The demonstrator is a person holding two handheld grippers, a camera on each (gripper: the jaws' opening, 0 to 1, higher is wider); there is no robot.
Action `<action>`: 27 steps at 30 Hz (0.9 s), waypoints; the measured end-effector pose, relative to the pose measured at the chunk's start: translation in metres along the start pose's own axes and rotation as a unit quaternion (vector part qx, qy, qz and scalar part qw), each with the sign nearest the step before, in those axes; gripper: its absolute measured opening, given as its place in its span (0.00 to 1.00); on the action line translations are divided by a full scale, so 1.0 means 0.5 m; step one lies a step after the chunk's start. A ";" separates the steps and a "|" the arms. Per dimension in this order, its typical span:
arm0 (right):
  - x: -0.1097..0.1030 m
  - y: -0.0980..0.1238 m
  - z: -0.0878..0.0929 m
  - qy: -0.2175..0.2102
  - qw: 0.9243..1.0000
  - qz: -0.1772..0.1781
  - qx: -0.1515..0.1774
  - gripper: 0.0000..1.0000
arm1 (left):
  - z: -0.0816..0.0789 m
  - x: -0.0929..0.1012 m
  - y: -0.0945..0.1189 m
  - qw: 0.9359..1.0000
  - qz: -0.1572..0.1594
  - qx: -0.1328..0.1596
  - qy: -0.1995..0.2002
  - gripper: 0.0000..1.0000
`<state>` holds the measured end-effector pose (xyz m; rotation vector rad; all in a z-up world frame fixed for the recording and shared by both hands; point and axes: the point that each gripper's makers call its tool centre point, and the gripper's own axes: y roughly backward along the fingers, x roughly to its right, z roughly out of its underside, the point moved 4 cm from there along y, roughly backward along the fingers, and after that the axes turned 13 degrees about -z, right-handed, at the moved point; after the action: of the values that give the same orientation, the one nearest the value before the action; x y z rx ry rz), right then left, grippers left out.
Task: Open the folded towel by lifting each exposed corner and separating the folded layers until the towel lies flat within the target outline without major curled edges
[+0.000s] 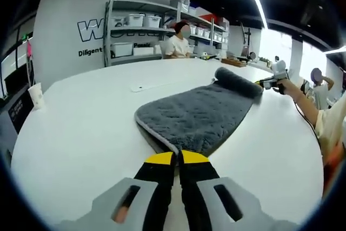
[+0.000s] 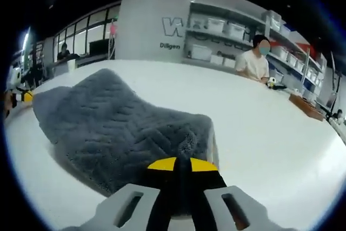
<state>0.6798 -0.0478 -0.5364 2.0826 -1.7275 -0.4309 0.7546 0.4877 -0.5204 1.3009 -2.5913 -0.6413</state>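
White table point(image 1: 81, 133), both grippers point(image 1: 178, 158) point(image 2: 182, 164) pinching opposite ends of the grey towel point(image 1: 197, 114); I'd pull apart evenly, keeping it low.

Two low, close views from opposite ends of the same grey towel point(image 1: 197, 114), facing each other.

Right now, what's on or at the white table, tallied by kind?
Towel: 1, grey, far end rolled
Grippers: 2, left gripper and right gripper, each closed on a towel end
Paper cup: 1, at the table's edge
Wooden tray: 1
Total: 5
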 end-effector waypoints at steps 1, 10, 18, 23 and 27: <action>0.001 0.000 0.000 0.000 1.000 0.001 0.000 0.00 | 0.001 -0.002 0.000 1.000 -0.001 -0.002 0.000 0.03; 0.007 0.003 0.003 0.001 1.000 0.013 0.000 0.00 | 0.008 -0.016 0.002 1.000 -0.009 -0.014 -0.007 0.03; 0.017 0.003 0.005 0.010 1.000 0.023 -0.004 0.00 | 0.014 -0.056 0.014 0.999 -0.035 -0.025 -0.009 0.03; 0.026 0.005 0.007 0.003 1.000 0.029 -0.002 0.00 | 0.025 -0.074 0.018 0.998 -0.045 -0.042 -0.004 0.03; 0.035 0.009 0.010 0.007 0.999 0.041 -0.006 0.00 | 0.029 -0.084 0.027 0.998 -0.051 -0.048 -0.002 0.03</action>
<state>0.6770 -0.0662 -0.5385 1.9949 -1.7899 -0.3991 0.7653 0.5323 -0.5255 1.4102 -2.4765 -0.7756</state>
